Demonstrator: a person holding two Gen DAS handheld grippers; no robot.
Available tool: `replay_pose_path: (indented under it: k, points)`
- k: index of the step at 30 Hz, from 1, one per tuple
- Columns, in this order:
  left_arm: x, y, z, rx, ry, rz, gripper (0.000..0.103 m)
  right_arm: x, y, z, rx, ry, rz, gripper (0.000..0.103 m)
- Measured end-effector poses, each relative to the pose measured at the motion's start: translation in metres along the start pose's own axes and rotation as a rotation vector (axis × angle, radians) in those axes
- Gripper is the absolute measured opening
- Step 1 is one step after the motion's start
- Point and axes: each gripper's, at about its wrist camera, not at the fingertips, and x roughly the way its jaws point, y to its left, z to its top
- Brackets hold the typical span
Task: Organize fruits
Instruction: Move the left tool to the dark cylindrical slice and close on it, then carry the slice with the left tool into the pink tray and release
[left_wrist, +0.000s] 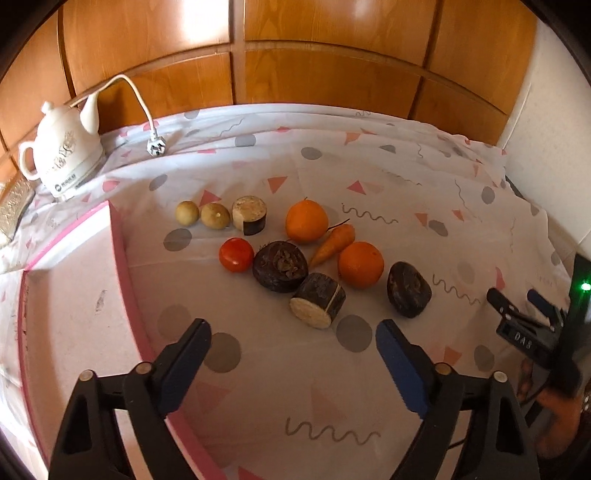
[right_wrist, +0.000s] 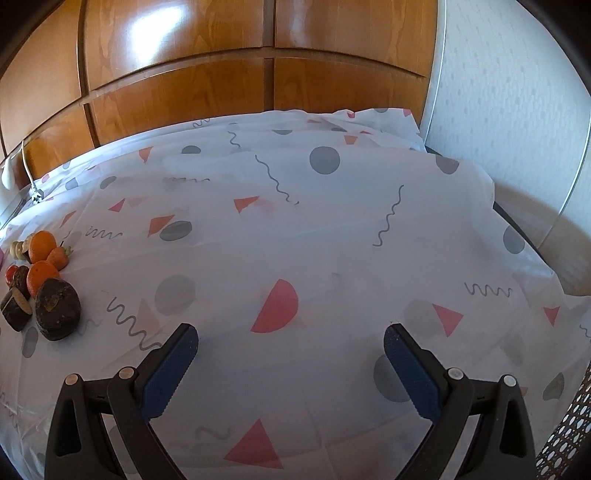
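- Left gripper (left_wrist: 291, 326): jaws spread wide, blue pads facing each other, nothing between them; it hangs above the patterned cloth (left_wrist: 325, 398), tilted down toward the produce.
- Right gripper (right_wrist: 291, 334): jaws likewise wide apart and empty, over bare cloth well to the right of the pile (in the left wrist view it shows only at the far right edge, with a green light above it).
- Pink-edged tray (left_wrist: 122, 258): lies to the left of the left gripper, its inside bare; the left finger overlaps its near rim in the picture.
- Nearest item ahead of the left gripper: a cut log-like piece (left_wrist: 317, 301), dark rind, pale cut face turned toward the camera.
- Just beside it to the right, a dark lumpy piece (left_wrist: 408, 290); behind the log piece, touching or nearly so, a second dark lumpy piece (left_wrist: 280, 266).
- Middle row: tomato (left_wrist: 236, 254) on the left, near orange (left_wrist: 361, 264) on the right, carrot (left_wrist: 334, 245) slanting between the two oranges.
- Back row: far orange (left_wrist: 306, 221), a second cut piece (left_wrist: 249, 215) standing on end, then two small tan round fruits (left_wrist: 215, 216) side by side (kind unclear).
- Far left, well apart from the pile: white kettle (left_wrist: 66, 151) with its cord and plug (left_wrist: 156, 147) lying on the cloth.
- Behind all: wooden panelled wall (left_wrist: 314, 66).
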Motion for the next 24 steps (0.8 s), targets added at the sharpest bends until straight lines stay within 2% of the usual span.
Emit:
replay_pose_path:
  k: [2,4,15,17,24]
  points:
    - [0.007,-0.002,0.003,0.0,0.018,-0.009,0.074,0.001,0.0,0.0,0.002,0.003,0.005,0.102]
    - [0.014,-0.004,0.006,-0.001,0.033,-0.014,0.067,0.002,0.0,-0.001,0.002,0.006,0.009,0.102]
    - [0.043,-0.018,0.014,0.012,0.05,0.017,0.067,0.005,-0.001,-0.003,0.018,0.009,0.027,0.102]
    - [0.048,-0.017,0.013,0.009,0.056,0.004,0.044,0.005,-0.002,-0.004,0.026,0.008,0.033,0.102]
    - [0.036,-0.013,0.004,-0.007,0.007,-0.048,0.043,0.006,0.0,-0.005,0.022,-0.001,0.023,0.102]
